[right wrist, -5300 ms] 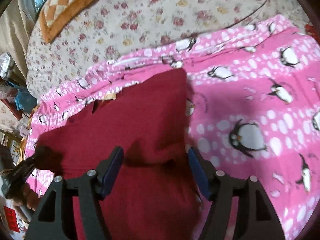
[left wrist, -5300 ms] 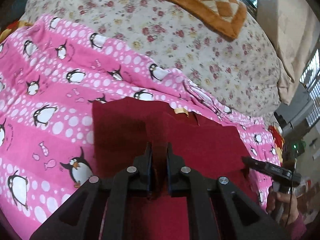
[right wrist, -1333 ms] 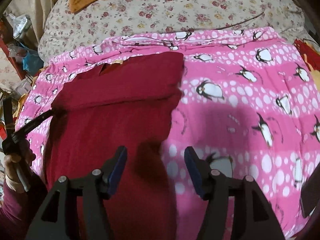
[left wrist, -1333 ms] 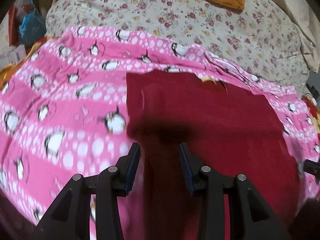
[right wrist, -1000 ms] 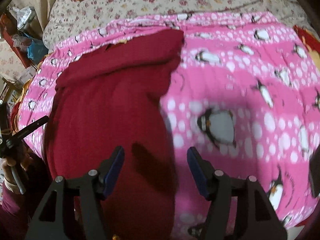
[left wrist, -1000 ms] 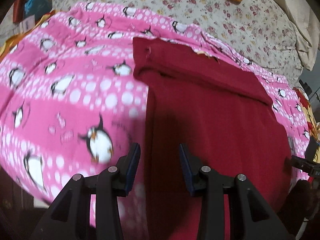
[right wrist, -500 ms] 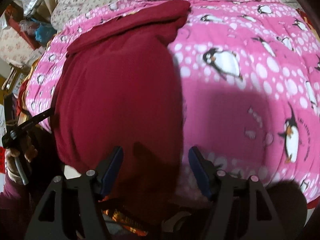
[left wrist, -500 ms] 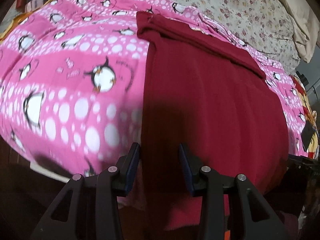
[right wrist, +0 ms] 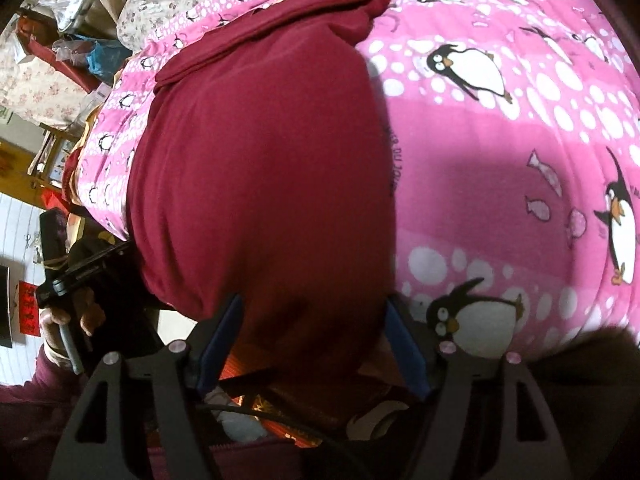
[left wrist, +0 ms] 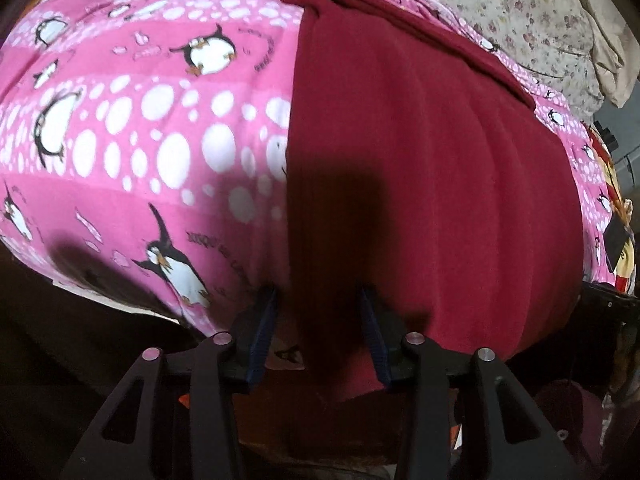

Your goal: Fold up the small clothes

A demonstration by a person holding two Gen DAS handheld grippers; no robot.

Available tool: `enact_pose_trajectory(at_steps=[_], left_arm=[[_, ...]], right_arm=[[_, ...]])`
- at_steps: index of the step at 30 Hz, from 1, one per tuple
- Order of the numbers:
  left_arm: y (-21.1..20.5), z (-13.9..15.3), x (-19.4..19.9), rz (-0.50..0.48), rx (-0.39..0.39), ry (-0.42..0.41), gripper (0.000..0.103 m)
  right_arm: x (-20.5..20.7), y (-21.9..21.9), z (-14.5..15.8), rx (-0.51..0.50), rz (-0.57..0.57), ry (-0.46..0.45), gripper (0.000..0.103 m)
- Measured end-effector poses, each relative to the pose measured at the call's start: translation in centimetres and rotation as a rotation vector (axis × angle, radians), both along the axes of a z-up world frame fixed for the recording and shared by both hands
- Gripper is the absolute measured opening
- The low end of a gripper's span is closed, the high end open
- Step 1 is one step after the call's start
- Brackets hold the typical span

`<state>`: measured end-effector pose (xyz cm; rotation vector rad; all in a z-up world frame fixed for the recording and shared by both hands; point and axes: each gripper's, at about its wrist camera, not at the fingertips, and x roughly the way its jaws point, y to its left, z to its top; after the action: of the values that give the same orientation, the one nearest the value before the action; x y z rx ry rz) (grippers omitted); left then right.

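A dark red garment (left wrist: 420, 152) lies lengthwise on a pink penguin blanket (left wrist: 140, 120), its far end folded over and its near end hanging over the bed edge. My left gripper (left wrist: 318, 320) is open, its jaws on either side of the garment's near left corner at the bed edge. In the right wrist view the same garment (right wrist: 260, 152) fills the left half. My right gripper (right wrist: 312, 332) is open wide, its jaws on either side of the hanging near right corner. The left gripper also shows in the right wrist view (right wrist: 80, 272).
A floral bedspread (left wrist: 520, 4) lies beyond the pink blanket (right wrist: 500, 160). Clutter, bags and a shelf (right wrist: 60, 52) stand off the bed's left side. The bed's near edge drops away just in front of both grippers.
Both grippers have drawn back from the folded far end to the near hem at the bed edge. The left gripper, shut on the cloth earlier, is now open.
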<state>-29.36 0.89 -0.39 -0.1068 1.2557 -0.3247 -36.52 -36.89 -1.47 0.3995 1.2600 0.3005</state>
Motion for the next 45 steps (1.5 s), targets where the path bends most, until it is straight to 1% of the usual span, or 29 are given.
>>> enact_pose_trajectory(at_steps=[4,5,6,7,8,9,10,12,13,14,15,17,20,23,25,28,31,33,35,39,41,44,45], left_arm=[[-0.8,-0.1,-0.1,-0.03,0.024,0.002,0.025],[-1.1,-0.3,-0.1,-0.051,0.032,0.012,0.024],[-1.3,-0.4,-0.2,-0.067,0.035,0.018,0.014],[-1.5,-0.4,-0.4,-0.081,0.029,0.02,0.008],[-1.6,-0.2,-0.5,-0.091,0.021,0.015,0.0],[-1.6,0.1,-0.5,-0.092,0.011,0.006,0.0],[-1.4,0.4,-0.5,-0.089,-0.001,-0.002,0.0],[-0.8,1.4,-0.5,-0.074,-0.059,-0.016,0.0],[-0.3,2.0,-0.5,-0.064,-0.095,-0.026,0.0],[0.2,2.8,-0.3,-0.055,-0.122,-0.04,0.0],[0.7,3.6,-0.2,-0.047,-0.139,-0.061,0.0],[1.5,5.7,0.3,-0.024,-0.17,-0.118,0.0],[2.8,8.7,1.7,0.006,-0.227,-0.198,0.0],[2.7,11.0,3.9,0.011,-0.252,-0.264,0.0],[2.7,12.0,5.2,0.019,-0.25,-0.299,0.0],[1.9,13.2,8.3,0.026,-0.261,-0.337,0.0],[0.5,13.5,11.9,0.064,-0.281,-0.341,0.0],[0.1,13.6,14.3,0.087,-0.281,-0.346,0.0],[-0.5,13.3,17.3,0.106,-0.291,-0.334,0.0],[-1.1,12.1,21.6,0.155,-0.296,-0.312,0.0],[-1.6,11.2,23.8,0.174,-0.29,-0.298,0.0],[-2.0,9.6,26.6,0.173,-0.307,-0.254,0.0],[-2.1,9.1,27.2,0.176,-0.313,-0.251,0.0]], right_arm=[[-0.1,-0.1,-0.2,0.001,-0.007,-0.023,0.076],[-0.3,0.1,-0.2,-0.016,-0.002,-0.033,0.071],[-0.5,0.4,-0.1,-0.048,0.021,-0.04,0.055],[-0.5,0.9,0.0,-0.078,0.05,-0.049,0.042],[-0.5,1.1,0.1,-0.074,0.066,-0.054,0.012],[-0.4,0.9,0.0,-0.033,0.061,-0.047,0.01],[-0.4,0.8,0.0,-0.021,0.057,-0.043,0.01],[-0.2,0.8,0.3,-0.014,0.063,-0.048,0.01],[-0.2,0.7,0.7,0.019,0.06,-0.06,0.01],[-0.2,0.4,1.4,0.077,0.051,-0.079,0.01],[-0.1,0.2,2.0,0.117,0.045,-0.096,0.01],[0.2,-0.2,3.8,0.18,0.034,-0.147,0.01],[1.4,-1.0,5.7,0.262,0.0,-0.199,0.01],[3.3,-1.7,7.3,0.291,-0.042,-0.259,0.01],[4.7,-1.9,8.1,0.309,-0.06,-0.292,0.01],[7.5,-2.1,9.9,0.301,-0.09,-0.355,0.01],[10.2,-3.3,11.1,0.293,-0.136,-0.391,0.01],[12.4,-4.0,11.4,0.28,-0.177,-0.406,0.01],[14.6,-4.8,11.3,0.282,-0.216,-0.403,0.01],[19.8,-6.1,9.9,0.282,-0.282,-0.367,0.01],[21.8,-6.1,9.3,0.269,-0.291,-0.358,0.01],[24.9,-6.5,8.1,0.236,-0.312,-0.332,0.01],[25.7,-6.7,7.6,0.228,-0.323,-0.323,0.01]])
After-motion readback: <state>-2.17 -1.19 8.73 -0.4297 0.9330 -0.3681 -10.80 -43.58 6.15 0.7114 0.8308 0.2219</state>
